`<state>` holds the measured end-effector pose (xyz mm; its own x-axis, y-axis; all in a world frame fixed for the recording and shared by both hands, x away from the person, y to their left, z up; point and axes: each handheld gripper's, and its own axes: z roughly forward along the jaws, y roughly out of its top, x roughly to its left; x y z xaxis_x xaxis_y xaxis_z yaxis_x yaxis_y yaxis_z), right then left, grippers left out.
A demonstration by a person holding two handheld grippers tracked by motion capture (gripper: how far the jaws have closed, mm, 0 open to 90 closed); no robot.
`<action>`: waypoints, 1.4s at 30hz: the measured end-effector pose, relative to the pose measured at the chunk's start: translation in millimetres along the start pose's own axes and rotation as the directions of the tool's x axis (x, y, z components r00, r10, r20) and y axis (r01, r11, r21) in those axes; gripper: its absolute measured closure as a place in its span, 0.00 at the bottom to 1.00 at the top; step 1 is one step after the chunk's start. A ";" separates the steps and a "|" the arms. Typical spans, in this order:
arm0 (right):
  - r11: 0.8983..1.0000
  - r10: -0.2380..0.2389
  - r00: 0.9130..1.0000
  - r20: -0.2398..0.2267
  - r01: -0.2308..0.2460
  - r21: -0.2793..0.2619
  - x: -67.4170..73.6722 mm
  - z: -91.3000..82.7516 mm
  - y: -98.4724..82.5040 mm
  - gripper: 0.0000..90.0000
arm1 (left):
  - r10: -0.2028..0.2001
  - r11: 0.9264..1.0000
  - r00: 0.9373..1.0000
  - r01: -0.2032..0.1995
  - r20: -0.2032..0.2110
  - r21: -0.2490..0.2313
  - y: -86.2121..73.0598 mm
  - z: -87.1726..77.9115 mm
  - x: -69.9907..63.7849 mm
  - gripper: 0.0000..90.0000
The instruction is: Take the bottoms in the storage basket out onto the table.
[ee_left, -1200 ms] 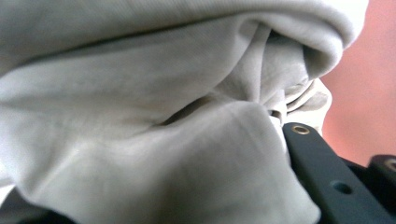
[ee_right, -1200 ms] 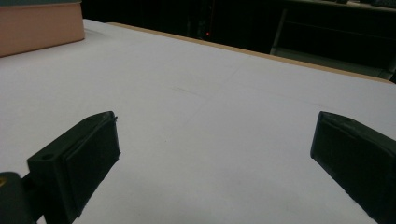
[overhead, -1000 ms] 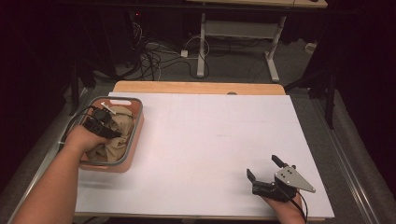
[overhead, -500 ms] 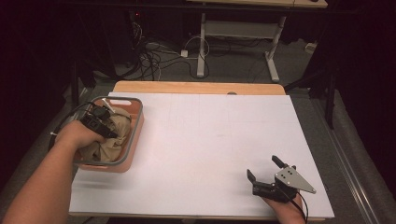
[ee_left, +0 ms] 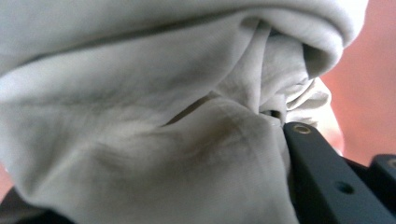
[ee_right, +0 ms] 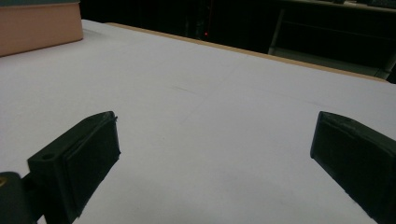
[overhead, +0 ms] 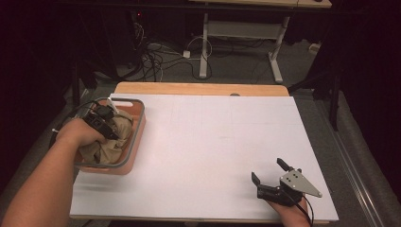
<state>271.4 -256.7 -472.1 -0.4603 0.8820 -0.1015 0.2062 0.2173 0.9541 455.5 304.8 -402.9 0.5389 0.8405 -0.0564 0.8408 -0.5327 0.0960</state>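
A crumpled beige cloth (overhead: 116, 142) lies in a salmon basket with a grey rim (overhead: 137, 127) at the table's left edge. My left gripper (overhead: 101, 124) is pushed down into the cloth inside the basket. In the left gripper view the cloth (ee_left: 140, 116) bulges between the jaws; one black finger (ee_left: 322, 168) shows far out at the right, and the other is covered by fabric. My right gripper (overhead: 267, 169) rests near the front right corner of the table, its jaws wide apart (ee_right: 215, 140) with nothing between them.
A white sheet (overhead: 213, 142) covers the table, with a wooden strip (overhead: 198, 89) along the far edge. The basket's wall (ee_right: 37, 25) shows far off in the right gripper view. Cables and desk legs (overhead: 203, 52) are on the floor beyond.
My left forearm has swung slightly to the left while its gripper stays buried in the cloth. The right gripper has not moved.
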 end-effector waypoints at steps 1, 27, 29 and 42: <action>1.000 0.000 1.000 -0.001 0.000 -0.002 0.0 -0.1 0.0 0.02 | 0.000 1.000 1.000 0.000 0.000 0.000 0.0 0.0 0.0 0.68; 1.000 -0.002 1.000 0.000 0.002 -0.003 -0.2 -0.9 0.0 0.03 | -0.008 0.994 1.000 0.006 0.019 0.106 13.0 -18.4 -8.2 0.68; 1.000 -0.001 1.000 0.000 0.001 -0.003 -0.4 -1.3 -0.1 0.03 | -0.009 0.994 1.000 0.007 0.019 0.106 13.3 -19.0 -8.1 0.68; 1.000 -0.001 1.000 -0.002 0.001 0.003 0.8 -0.2 -0.7 0.03 | -0.002 0.995 1.000 0.000 0.018 0.097 21.5 -33.4 -9.4 0.68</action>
<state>270.7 -256.3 -472.8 -0.4623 0.8808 -0.1023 0.2083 0.2200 0.9530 466.8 288.8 -367.1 0.5384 0.8394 -0.0741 0.8417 -0.5400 -0.0012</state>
